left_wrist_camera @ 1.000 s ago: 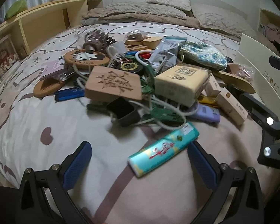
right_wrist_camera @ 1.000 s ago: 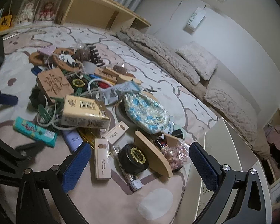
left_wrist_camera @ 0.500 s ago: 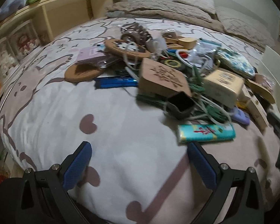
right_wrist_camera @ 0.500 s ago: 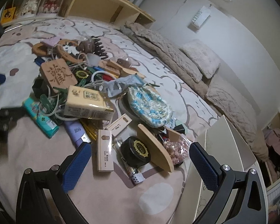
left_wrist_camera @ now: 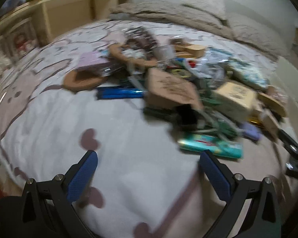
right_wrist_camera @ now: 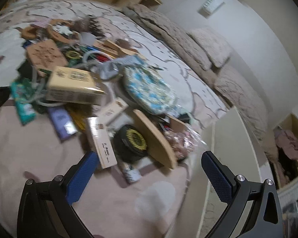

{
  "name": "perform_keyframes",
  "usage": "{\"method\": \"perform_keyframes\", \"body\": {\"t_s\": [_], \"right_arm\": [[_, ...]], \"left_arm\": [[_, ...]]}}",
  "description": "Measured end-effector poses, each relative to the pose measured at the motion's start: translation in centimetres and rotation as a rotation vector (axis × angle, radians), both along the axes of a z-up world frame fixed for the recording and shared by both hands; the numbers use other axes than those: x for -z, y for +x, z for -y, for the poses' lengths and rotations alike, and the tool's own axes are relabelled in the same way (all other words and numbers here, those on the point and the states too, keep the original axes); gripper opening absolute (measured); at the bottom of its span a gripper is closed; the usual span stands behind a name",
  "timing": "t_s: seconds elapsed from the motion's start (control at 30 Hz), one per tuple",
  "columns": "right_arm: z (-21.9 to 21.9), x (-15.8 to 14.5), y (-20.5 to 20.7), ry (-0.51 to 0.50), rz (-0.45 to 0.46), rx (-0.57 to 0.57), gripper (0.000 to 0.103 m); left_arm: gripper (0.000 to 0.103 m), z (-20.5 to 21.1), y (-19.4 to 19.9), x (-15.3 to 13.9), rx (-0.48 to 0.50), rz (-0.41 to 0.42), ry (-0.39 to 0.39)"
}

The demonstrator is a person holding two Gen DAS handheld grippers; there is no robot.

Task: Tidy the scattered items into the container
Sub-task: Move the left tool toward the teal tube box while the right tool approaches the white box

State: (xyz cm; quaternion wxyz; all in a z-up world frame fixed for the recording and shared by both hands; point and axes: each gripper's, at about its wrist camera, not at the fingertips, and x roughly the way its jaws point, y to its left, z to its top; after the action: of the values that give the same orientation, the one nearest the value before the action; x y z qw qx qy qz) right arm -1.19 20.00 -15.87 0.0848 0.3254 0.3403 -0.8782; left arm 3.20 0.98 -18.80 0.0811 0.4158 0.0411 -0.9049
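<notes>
A: Where are the things?

B: The heap (right_wrist_camera: 85, 83) lies on the bed (left_wrist_camera: 129, 178); the white box (right_wrist_camera: 234, 158) stands at its right edge. Nothing is inside yet, it seems.

A: And the claws?

B: The left gripper (left_wrist_camera: 149, 170) and right gripper (right_wrist_camera: 149, 170) are both spread wide and empty (both views are blurred).

A: The risks?

B: The yellow carton (right_wrist_camera: 73, 85) rests on looped cords (right_wrist_camera: 35, 91), so lifting it may drag them. The thin wooden disc (right_wrist_camera: 155, 138) leans and could slip flat.

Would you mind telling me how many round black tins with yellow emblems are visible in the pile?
2. One black tin lies in front, against the tilted wooden disc; the other sits farther back beside the engraved wooden square. Others may be buried.
</notes>
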Motion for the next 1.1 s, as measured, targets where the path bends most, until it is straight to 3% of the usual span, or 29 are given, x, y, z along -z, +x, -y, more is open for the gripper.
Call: {"method": "perform_keyframes", "body": {"t_s": [0.17, 0.43, 1.1], "right_arm": [[-0.8, -0.3, -0.3, -0.017, -0.006, 0.039, 0.103], [-0.9, -0.5, -0.1, -0.005, -0.023, 0.054, 0.103], [-1.2, -1.6, -0.1, -0.043, -0.076, 0.073, 0.103]], "left_arm": [[0.103, -1.7, 0.0, -0.1, 0.097, -0.013, 0.025], [0.103, -3.6, -1.1, 0.4, 0.119, -0.019, 0.001], [0.103, -5.2, -2.1, 1.0, 0.071, -0.038, 0.004]]}}
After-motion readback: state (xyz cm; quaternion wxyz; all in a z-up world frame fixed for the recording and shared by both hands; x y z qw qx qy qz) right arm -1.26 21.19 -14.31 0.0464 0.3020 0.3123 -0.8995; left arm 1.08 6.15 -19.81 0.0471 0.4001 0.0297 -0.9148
